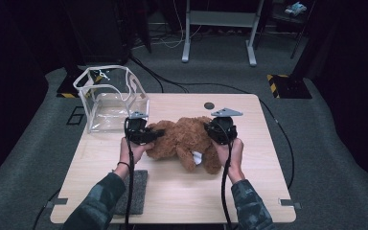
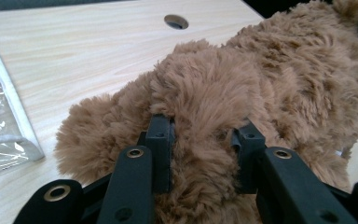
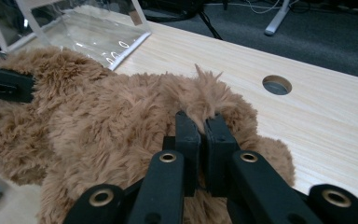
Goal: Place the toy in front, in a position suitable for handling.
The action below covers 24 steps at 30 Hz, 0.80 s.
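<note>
Two grippers clamp a brown teddy bear (image 1: 184,139) lying mid-table beside a clear bag (image 1: 110,98): the left gripper (image 2: 205,144) squeezes a thick limb, the right gripper (image 3: 204,128) pinches a fur tuft, nearly closed.

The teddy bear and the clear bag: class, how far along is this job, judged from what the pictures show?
Done: both grips look made. The left gripper is clamped on a thick limb of the teddy bear; the right gripper pinches a tuft of its fur. In hand: lifting the bear, though whether it has left the table cannot be told. Left, probably: carrying it to the clear bag, which stands open and holds nothing.
</note>
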Each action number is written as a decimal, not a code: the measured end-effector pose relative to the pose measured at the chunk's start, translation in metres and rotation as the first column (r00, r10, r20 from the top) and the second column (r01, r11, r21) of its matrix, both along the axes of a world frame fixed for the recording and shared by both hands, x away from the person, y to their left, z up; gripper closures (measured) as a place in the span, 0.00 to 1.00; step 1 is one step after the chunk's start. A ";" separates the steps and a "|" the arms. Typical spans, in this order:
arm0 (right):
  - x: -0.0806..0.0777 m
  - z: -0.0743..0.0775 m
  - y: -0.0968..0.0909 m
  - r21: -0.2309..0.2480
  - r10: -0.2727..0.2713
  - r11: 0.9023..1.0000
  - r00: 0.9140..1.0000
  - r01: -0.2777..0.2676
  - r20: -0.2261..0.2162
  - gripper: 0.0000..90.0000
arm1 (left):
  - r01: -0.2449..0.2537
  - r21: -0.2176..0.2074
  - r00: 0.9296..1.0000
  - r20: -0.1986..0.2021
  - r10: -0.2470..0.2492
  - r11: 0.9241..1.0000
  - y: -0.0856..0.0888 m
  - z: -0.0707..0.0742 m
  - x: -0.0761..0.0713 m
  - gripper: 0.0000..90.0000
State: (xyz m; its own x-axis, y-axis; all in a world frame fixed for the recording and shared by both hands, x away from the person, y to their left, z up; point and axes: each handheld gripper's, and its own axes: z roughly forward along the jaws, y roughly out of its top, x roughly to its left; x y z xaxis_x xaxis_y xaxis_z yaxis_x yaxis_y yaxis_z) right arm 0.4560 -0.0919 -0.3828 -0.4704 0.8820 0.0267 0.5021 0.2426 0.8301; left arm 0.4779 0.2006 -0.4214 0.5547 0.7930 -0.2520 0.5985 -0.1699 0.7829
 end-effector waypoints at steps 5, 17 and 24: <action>0.011 -0.016 0.005 -0.009 -0.007 1.000 0.999 0.006 -0.034 0.96 | -0.015 0.016 0.999 -0.036 0.016 1.000 0.003 -0.013 0.008 0.71; 0.006 -0.017 -0.008 -0.009 0.008 1.000 0.995 -0.009 -0.097 0.32 | -0.016 0.025 0.997 -0.069 0.017 1.000 0.017 -0.005 -0.008 0.31; -0.023 -0.021 -0.038 0.041 0.012 0.999 0.995 -0.008 -0.102 0.15 | -0.038 0.029 0.996 -0.076 0.040 0.999 0.038 0.000 -0.037 0.20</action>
State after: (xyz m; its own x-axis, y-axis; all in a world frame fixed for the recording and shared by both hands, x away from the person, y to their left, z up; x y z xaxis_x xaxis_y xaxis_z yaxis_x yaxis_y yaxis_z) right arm 0.4331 -0.1301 -0.4039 -0.4720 0.8747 0.1101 0.5822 0.2155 0.7840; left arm 0.4408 0.2389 -0.4216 0.5031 0.8209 -0.2703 0.6633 -0.1663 0.7296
